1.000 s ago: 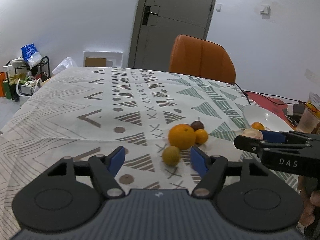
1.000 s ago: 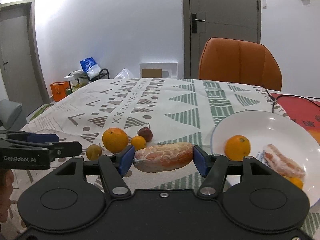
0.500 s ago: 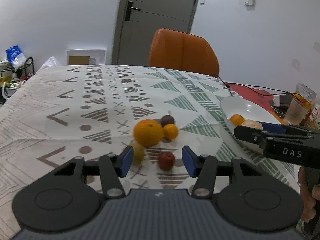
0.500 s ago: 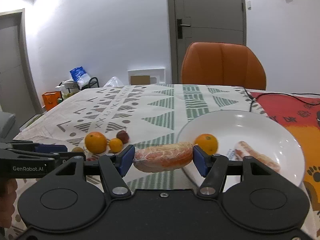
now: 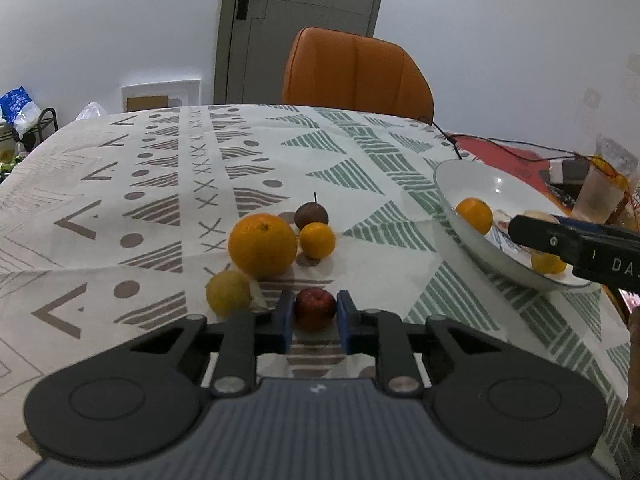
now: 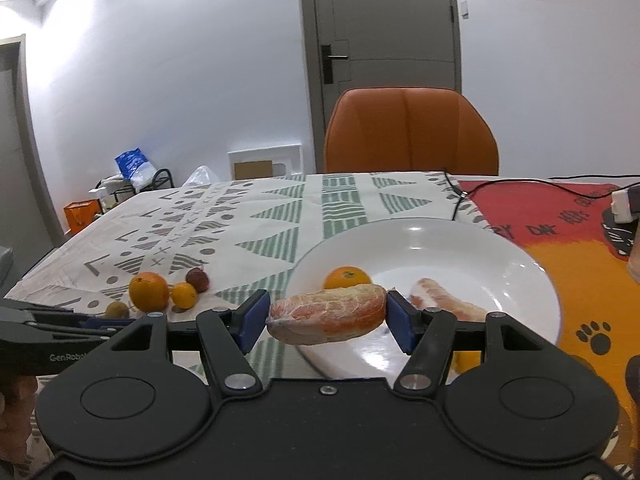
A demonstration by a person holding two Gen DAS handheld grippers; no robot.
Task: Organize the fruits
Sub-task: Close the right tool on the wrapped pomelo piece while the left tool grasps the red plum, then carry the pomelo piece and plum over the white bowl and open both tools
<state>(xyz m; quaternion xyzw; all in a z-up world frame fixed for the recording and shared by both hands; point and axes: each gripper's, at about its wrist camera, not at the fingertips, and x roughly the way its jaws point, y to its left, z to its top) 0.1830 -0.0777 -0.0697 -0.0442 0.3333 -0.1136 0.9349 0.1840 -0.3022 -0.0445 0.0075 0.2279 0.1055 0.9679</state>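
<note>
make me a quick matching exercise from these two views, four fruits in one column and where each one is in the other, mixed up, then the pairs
Things:
1. small dark red round fruit
2. peeled pink citrus segment in plastic wrap
3. large round orange
4. small orange mandarin

Places:
A. in the white plate
B. between the left gripper's pads
C. on the patterned tablecloth, untouched
D. held by the right gripper

Pairs: 1-B, 2-D, 3-C, 4-A

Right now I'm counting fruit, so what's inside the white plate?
In the plate: a small orange and a wrapped peeled wedge. Another yellow-orange fruit is partly hidden behind the right gripper, which holds a second wedge.
</note>
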